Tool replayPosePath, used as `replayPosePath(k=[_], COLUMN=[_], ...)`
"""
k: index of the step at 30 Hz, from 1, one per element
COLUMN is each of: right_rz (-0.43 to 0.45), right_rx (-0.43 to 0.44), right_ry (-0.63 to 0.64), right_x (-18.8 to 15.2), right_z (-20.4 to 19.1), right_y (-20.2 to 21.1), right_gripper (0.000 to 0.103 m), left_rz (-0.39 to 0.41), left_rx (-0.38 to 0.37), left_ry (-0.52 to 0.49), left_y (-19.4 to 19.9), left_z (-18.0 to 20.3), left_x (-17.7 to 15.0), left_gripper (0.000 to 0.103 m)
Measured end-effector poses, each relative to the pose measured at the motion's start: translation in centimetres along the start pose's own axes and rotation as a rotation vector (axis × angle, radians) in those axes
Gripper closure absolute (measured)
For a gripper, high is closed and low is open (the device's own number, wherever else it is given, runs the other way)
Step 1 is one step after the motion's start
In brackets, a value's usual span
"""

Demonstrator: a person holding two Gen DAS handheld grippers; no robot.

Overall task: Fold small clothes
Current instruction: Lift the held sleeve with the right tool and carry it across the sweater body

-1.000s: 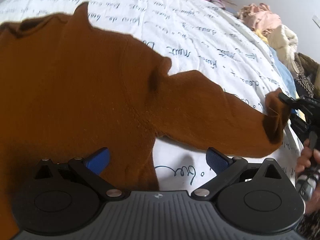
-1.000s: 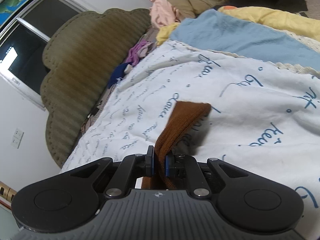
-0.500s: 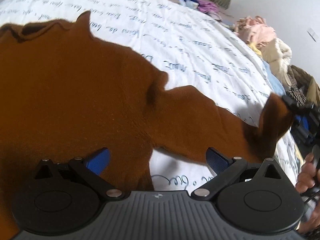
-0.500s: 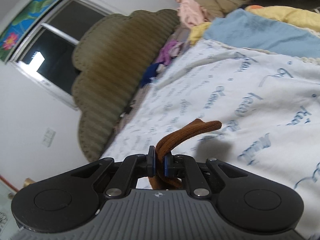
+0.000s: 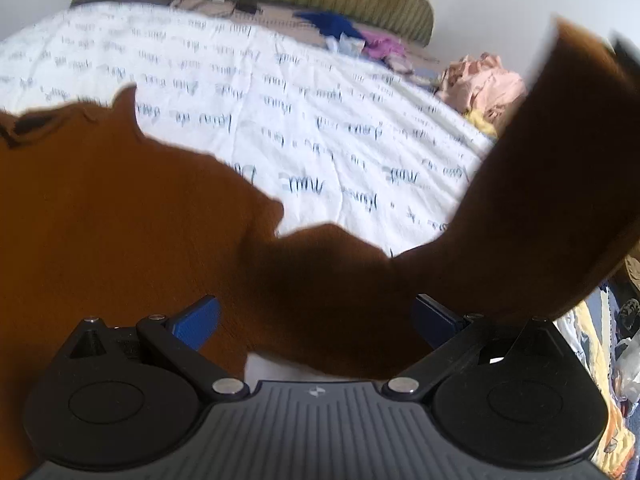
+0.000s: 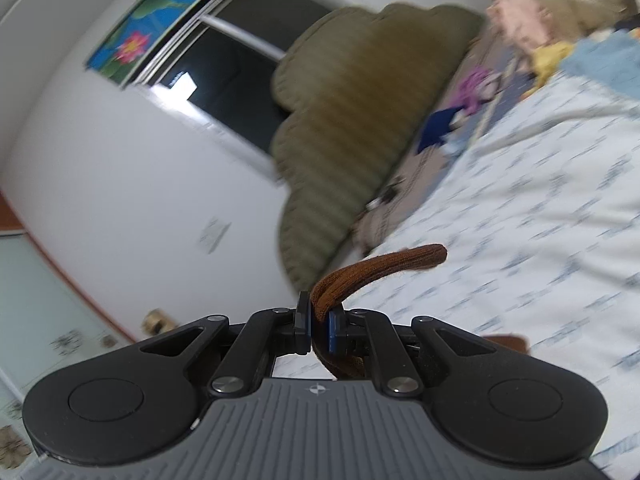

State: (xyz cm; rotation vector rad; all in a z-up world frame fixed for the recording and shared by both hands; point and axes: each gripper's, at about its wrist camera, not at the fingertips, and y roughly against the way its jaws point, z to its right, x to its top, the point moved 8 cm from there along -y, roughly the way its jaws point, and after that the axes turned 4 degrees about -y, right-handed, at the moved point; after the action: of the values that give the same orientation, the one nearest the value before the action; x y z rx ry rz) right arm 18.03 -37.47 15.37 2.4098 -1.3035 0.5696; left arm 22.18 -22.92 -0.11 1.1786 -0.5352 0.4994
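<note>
**Q:** On the bed, what is seen, and where is the garment?

**A:** Across the white bedsheet [image 5: 340,128], printed with lines of dark script, a rust-brown sweater [image 5: 120,220] is spread. From the left wrist view its body fills the frame from nine o'clock down to six o'clock. One sleeve [image 5: 540,200] is raised off the sheet and runs up toward two o'clock, where its cuff end is blurred.

**Q:** How are the jaws of the left gripper set?

**A:** The left gripper [image 5: 316,316] is held above the sweater with its jaws spread wide. Its blue pads [image 5: 196,322] are seen well apart, and nothing is pinched between them. Whether the fabric beneath is touched cannot be told.

**Q:** And the right gripper?

**A:** The right gripper [image 6: 319,326] is closed on the cuff [image 6: 380,270] of the sleeve. The brown knit is clamped between the two pads, and a short folded length is seen arching out past them toward one o'clock.

**Q:** What else is shown around the bed?

**A:** An olive ribbed headboard [image 6: 360,120] is seen at twelve o'clock in the right wrist view, with a dark window [image 6: 240,92] at eleven o'clock. A heap of pink and cream clothes [image 5: 484,84] is shown at two o'clock in the left wrist view, beside the far edge of the sheet.
</note>
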Motion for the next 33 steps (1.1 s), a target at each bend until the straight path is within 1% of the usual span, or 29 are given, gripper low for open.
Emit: replayPosePath(k=[3, 5, 10, 15, 19, 23, 26, 30, 33], right_rz=[-0.059, -0.097, -0.188, -0.257, -0.306, -0.343, -0.361, -0.377, -0.389], right_rx=[0.034, 0.047, 0.090, 0.122, 0.123, 0.113, 0.098, 0.065, 0.048], right_ry=[0.016, 0.024, 0.033, 0.009, -0.001, -0.027, -0.063, -0.100, -0.122], right_x=[-2.1, -3.6, -8.2, -12.3, -15.8, -19.4, -21.6, -24.3, -25.8], right_z=[-2.8, -4.3, -8.6, -10.9, -11.5, -11.4, -10.9, -9.2, -8.5], right_y=[-1.9, -3.3, -7.2, -10.5, -13.8, -16.8, -18.5, -20.7, -21.6], right_gripper=[0.090, 0.090, 0.090, 0.090, 0.090, 0.090, 0.090, 0.090, 0.090], left_rz=[0.054, 0.077, 0.122, 0.172, 0.207, 0.190, 0.186, 0.180, 0.180], left_rx=[0.019, 0.031, 0.057, 0.113, 0.160, 0.203, 0.257, 0.280, 0.299], left_ry=[-0.028, -0.025, 0.047, 0.084, 0.141, 0.210, 0.250, 0.286, 0.290], left_y=[1.4, 2.1, 3.4, 5.7, 7.9, 9.1, 10.0, 10.5, 10.9], left_z=[-0.6, -1.5, -5.8, -11.2, -16.5, -21.6, -25.0, -27.9, -29.1], left_x=[0.6, 1.0, 2.1, 2.5, 2.4, 1.9, 1.4, 1.0, 0.7], left_gripper=[0.000, 0.000, 0.000, 0.000, 0.000, 0.000, 0.000, 0.000, 0.000])
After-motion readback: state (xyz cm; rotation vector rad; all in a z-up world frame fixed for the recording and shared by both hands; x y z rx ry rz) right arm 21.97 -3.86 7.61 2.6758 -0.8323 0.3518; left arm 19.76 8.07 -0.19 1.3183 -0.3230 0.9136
